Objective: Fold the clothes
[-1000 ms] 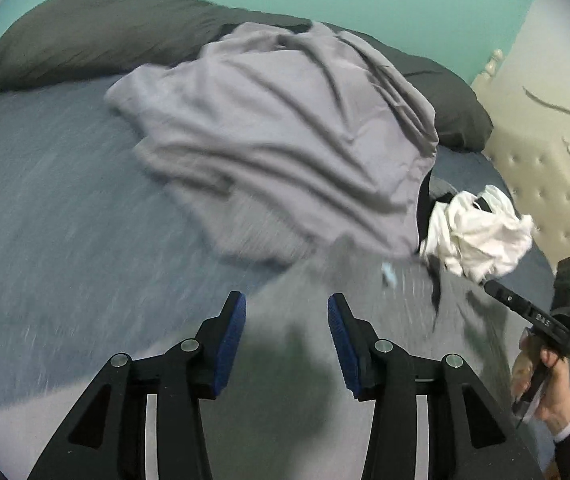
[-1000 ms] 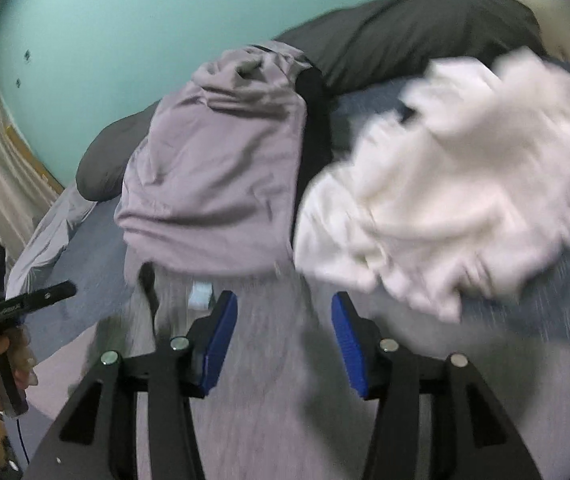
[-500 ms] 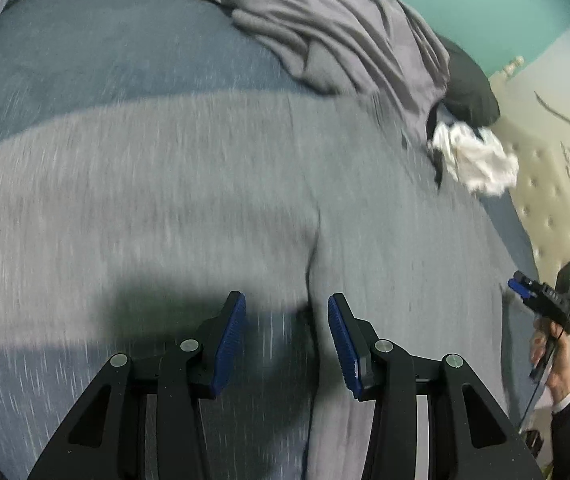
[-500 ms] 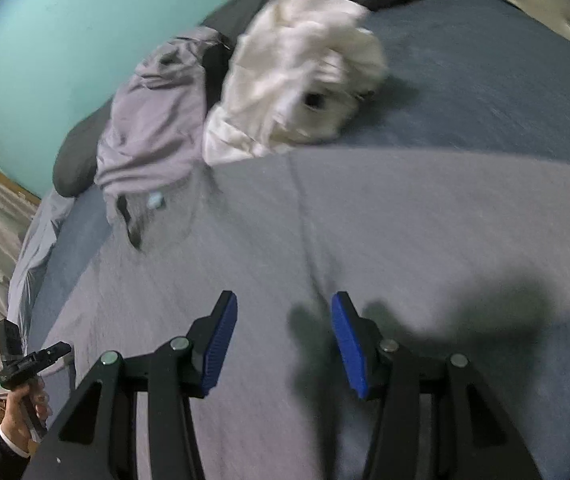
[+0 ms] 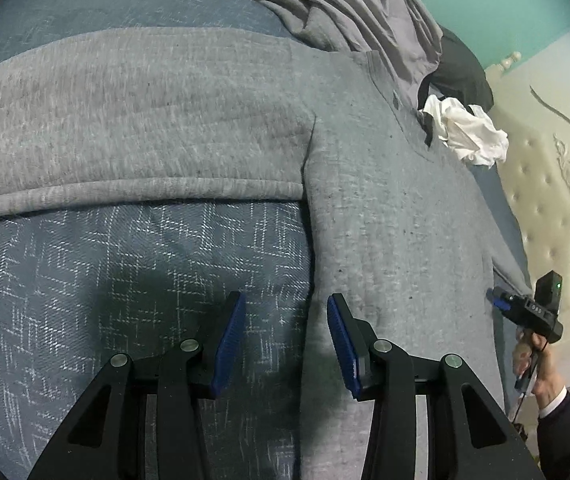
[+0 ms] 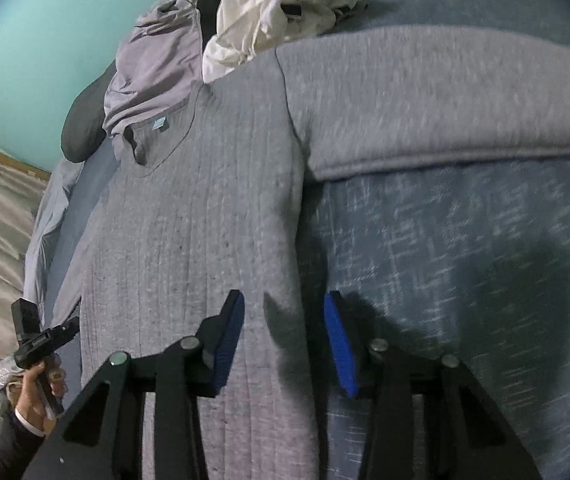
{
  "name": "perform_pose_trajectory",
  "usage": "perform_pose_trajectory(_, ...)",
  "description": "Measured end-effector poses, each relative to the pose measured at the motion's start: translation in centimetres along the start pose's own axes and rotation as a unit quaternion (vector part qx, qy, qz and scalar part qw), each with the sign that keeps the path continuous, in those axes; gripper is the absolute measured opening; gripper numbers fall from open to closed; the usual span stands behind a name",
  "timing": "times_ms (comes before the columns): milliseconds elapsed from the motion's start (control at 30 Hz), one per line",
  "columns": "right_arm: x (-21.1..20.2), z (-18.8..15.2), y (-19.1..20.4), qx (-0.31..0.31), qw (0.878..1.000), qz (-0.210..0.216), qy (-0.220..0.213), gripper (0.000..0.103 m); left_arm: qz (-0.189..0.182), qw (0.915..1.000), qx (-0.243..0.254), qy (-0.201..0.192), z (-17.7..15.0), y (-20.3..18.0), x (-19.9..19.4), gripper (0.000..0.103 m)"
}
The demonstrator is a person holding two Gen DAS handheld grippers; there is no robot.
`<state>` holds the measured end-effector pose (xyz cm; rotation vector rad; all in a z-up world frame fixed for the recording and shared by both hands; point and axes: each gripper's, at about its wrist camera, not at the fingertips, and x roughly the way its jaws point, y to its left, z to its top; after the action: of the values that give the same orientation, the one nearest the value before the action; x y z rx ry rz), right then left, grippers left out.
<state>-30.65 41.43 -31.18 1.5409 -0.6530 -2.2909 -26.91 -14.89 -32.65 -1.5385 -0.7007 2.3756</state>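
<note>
A grey sweater (image 5: 385,208) is spread flat on the bed (image 5: 85,280). At its left side edge the left gripper (image 5: 285,338) is held partly open, gripping nothing. At its right side edge the right gripper (image 6: 283,338) is closing, its pads (image 6: 229,340) not yet pressing the cloth between them.

dim overhead light, soft shadows, fisheye warping, slight blur
</note>
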Motion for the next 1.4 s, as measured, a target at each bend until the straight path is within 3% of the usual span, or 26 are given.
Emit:
perform_pose_trajectory(100, 0.6, -0.2, 0.0, 0.003, 1.0, 0.007, 0.005, 0.024, -0.021, 0.9997, -0.01, 0.001, 0.2, 0.2, 0.5, 0.046)
perform_pose_trajectory(367, 1.4, -0.2, 0.5, -0.011, 1.0, 0.016, 0.01, 0.011, -0.045, 0.999, 0.007, 0.005, 0.5, -0.5, 1.7, 0.045)
perform_pose_trajectory(533, 1.2, -0.2, 0.0, -0.006, 1.0, 0.019, 0.001, 0.008, -0.039, 0.9991, 0.015, 0.008, 0.4, -0.7, 2.3, 0.01)
perform_pose_trajectory(600, 1.1, -0.2, -0.1, -0.006, 1.0, 0.021, 0.0, 0.007, -0.04, 0.999, 0.019, 0.005, 0.5, -0.9, 2.2, 0.004)
perform_pose_trajectory(1000, -0.3, -0.2, 0.3, -0.023, 0.999, 0.015, -0.015, 0.003, -0.031, 0.9992, 0.024, -0.01, 0.9, -0.3, -0.1, 0.003)
perform_pose_trajectory(1400, 1.0, -0.3, -0.4, -0.025, 0.999, -0.021, -0.007, 0.003, 0.035, 0.9982, 0.044, 0.02, 1.4, -0.8, 2.8, 0.005)
